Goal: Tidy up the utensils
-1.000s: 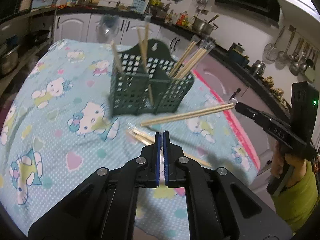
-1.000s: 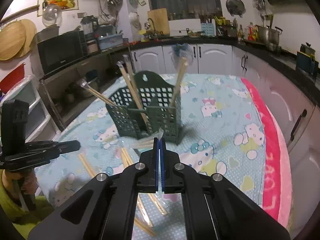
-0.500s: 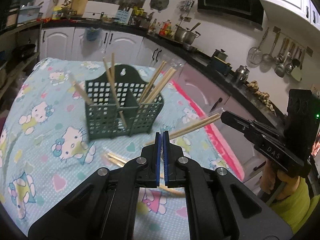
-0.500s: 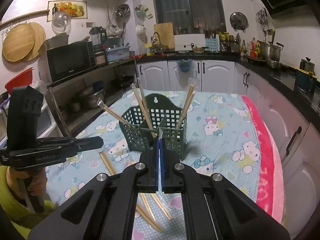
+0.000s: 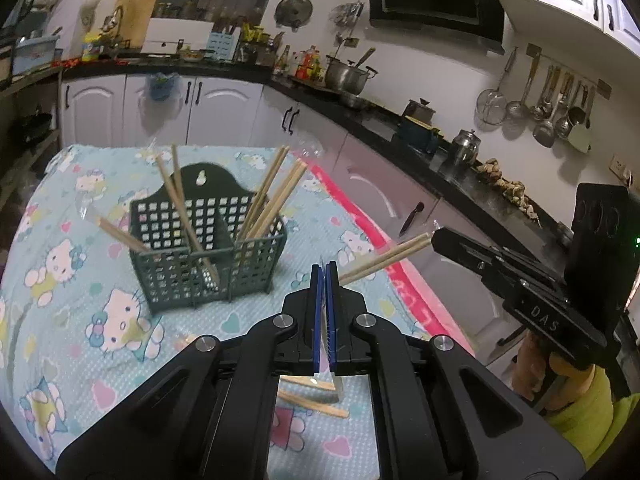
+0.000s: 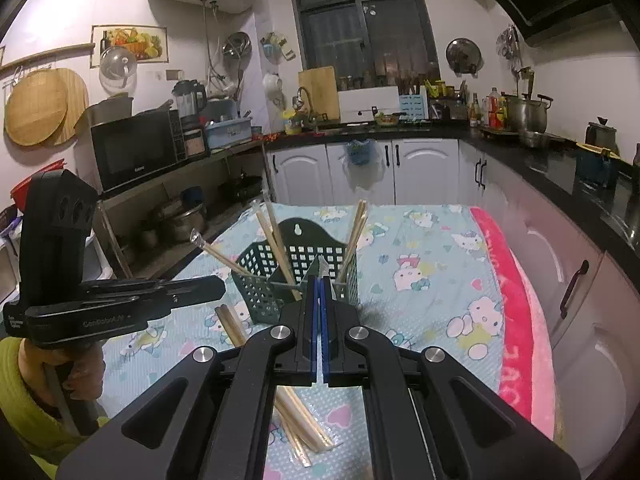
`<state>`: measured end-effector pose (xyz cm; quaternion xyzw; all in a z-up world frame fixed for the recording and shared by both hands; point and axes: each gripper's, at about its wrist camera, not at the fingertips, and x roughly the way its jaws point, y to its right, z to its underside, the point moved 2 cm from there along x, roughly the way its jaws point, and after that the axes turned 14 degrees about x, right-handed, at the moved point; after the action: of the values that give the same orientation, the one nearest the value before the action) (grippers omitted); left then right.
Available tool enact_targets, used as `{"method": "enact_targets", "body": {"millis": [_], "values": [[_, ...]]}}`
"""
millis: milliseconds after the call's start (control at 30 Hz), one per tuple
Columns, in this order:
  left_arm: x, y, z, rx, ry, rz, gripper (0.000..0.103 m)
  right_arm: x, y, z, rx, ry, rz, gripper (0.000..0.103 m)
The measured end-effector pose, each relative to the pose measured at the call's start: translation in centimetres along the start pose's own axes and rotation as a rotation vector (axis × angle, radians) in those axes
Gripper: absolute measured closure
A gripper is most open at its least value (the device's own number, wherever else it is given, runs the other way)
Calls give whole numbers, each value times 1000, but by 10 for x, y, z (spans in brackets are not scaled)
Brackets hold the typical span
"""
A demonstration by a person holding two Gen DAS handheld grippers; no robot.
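A dark green mesh utensil holder (image 5: 208, 256) stands on the Hello Kitty tablecloth (image 5: 72, 320), with several wrapped chopstick pairs standing in it; it also shows in the right wrist view (image 6: 296, 276). My right gripper (image 5: 434, 240) is shut on the end of a chopstick pair (image 5: 384, 258) and holds it level, above the table and right of the holder. My left gripper (image 5: 325, 270) is shut, its tips pinching the clear wrapper at that pair's other end. In the right wrist view the left gripper (image 6: 218, 286) sits over that pair (image 6: 232, 324). More chopsticks (image 6: 300, 420) lie on the cloth.
Kitchen counters with pots (image 5: 348, 74) and white cabinets (image 5: 160, 108) ring the table. A pink cloth strip (image 6: 516, 320) runs along the table's right edge. A microwave (image 6: 136, 152) stands on a shelf at the left.
Both grippers have risen and drawn back from the holder, which looks smaller and lower. The held chopstick pair has moved up and right with the right gripper.
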<state>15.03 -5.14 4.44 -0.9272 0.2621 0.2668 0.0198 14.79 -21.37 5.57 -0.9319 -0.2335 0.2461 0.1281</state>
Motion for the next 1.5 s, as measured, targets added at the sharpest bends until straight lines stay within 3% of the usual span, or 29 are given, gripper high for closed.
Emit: {"method": "enact_targets", "body": {"millis": [333, 1067, 1500], "values": [[-8, 9, -39, 37, 71, 8, 103, -9, -1, -17, 0, 40, -8, 102], [-64, -32, -127, 83, 256, -118, 103, -8, -48, -91, -53, 134, -91, 102], [-72, -66, -142, 47, 284, -153, 103, 20, -67, -124, -58, 123, -96, 102]]}}
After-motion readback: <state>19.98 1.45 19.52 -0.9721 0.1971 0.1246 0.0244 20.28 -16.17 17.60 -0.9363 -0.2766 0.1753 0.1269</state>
